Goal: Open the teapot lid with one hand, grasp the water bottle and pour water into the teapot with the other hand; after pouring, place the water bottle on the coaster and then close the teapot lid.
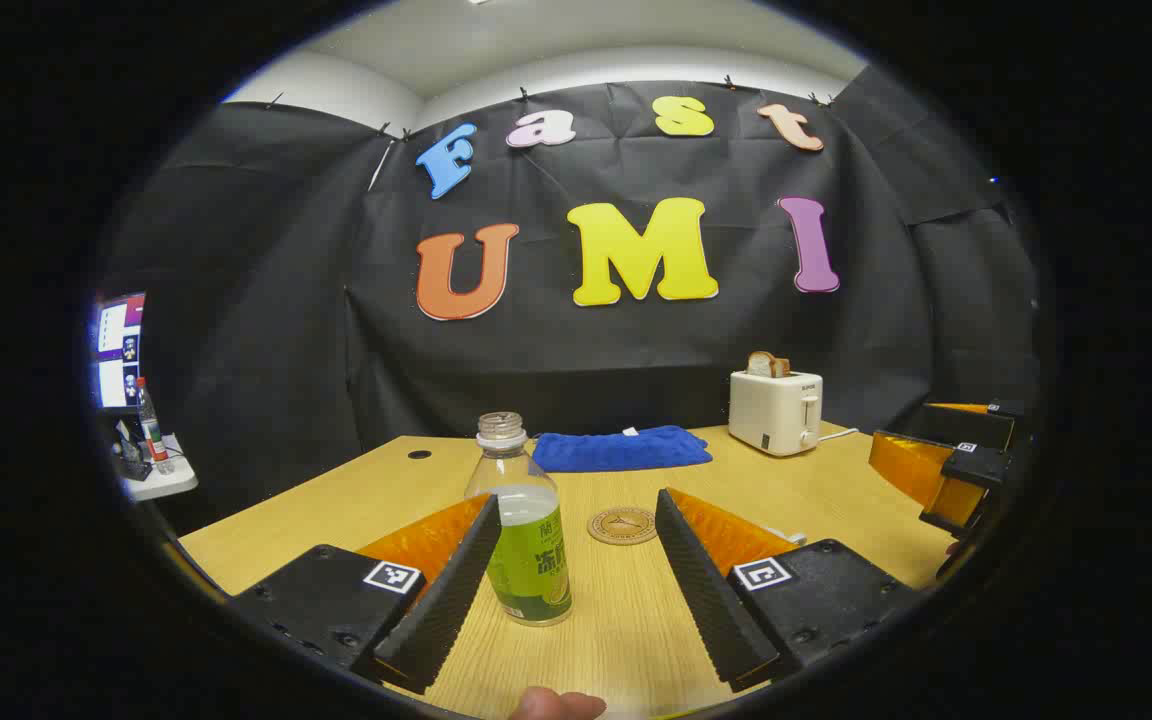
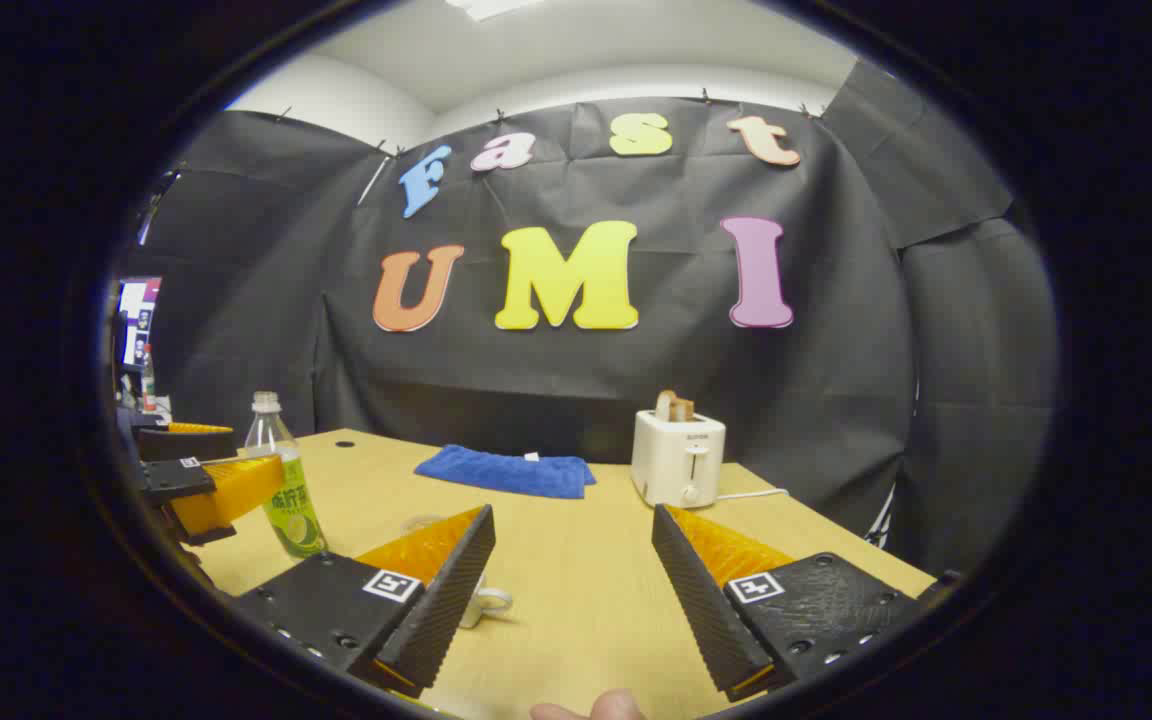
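Observation:
An uncapped clear water bottle [image 1: 526,530] with a green label stands on the wooden table [image 1: 626,640], about half full. It sits between the fingers of my left gripper [image 1: 576,500], close against the left finger; the gripper is open. A round brown coaster [image 1: 622,525] lies just right of the bottle. In the right gripper view, my right gripper [image 2: 572,515] is open over bare table. A white teapot [image 2: 484,600] with a loop handle peeks out from behind its left finger, mostly hidden. The bottle [image 2: 281,490] shows at the left there.
A folded blue towel [image 1: 621,448] lies at the back of the table. A white toaster [image 1: 774,410] with bread in it stands at the back right, its cord trailing right. A monitor [image 1: 119,350] and a small side table stand off to the left.

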`<state>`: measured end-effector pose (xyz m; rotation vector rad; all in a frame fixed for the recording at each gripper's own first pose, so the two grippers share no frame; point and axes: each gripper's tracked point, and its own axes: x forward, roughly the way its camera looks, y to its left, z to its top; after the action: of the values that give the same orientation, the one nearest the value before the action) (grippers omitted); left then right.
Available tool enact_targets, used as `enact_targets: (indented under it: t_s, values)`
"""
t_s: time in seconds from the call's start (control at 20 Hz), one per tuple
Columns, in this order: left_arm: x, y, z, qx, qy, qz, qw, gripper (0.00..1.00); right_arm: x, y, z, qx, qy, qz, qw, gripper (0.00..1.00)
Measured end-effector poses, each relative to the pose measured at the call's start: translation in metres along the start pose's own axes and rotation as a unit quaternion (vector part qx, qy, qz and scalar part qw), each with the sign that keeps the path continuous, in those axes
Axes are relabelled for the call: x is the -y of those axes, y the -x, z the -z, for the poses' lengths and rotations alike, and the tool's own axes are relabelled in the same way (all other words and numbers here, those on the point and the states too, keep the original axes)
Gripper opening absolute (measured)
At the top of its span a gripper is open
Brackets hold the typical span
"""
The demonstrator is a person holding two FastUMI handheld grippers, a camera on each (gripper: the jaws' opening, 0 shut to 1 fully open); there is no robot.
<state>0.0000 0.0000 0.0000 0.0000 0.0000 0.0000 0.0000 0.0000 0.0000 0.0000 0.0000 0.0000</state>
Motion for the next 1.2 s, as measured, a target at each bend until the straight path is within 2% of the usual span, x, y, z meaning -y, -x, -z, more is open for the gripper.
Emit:
enact_targets:
  t_s: [0.15, 0.4, 0.7, 0.8, 1.0, 1.1, 1.2]
  values:
    - [0.001, -0.002, 0.005, -0.004, -0.002, -0.01, 1.0, 0.97, -0.008, -0.004, 0.006, -0.018, -0.006, -0.013, 1.0, 0.94]
    - [0.003, -0.006, -0.002, -0.008, -0.005, -0.009, 1.0, 0.98, -0.011, -0.013, 0.004, -0.042, 0.017, -0.018, 0.999, 0.95]
    - [-0.015, -0.005, 0.006, -0.027, 0.014, -0.024, 0.999, 0.98, -0.022, -0.018, 0.022, -0.069, 0.001, -0.026, 0.997, 0.95]
    - [-0.022, -0.001, 0.01, -0.026, 0.02, -0.03, 0.999, 0.97, -0.031, -0.016, 0.028, -0.061, -0.01, -0.037, 0.997, 0.98]
    - [-0.031, 0.001, 0.015, -0.027, 0.022, -0.039, 0.999, 0.98, -0.05, -0.008, 0.021, -0.025, -0.019, -0.067, 0.997, 0.94]
    - [-0.033, 0.002, 0.01, -0.013, 0.022, -0.044, 0.999, 0.98, -0.052, -0.007, 0.007, -0.001, -0.022, -0.068, 0.997, 0.95]
    - [-0.03, 0.001, 0.013, -0.016, 0.019, -0.042, 0.999, 0.98, -0.052, -0.01, 0.009, -0.007, -0.01, -0.064, 0.998, 0.95]
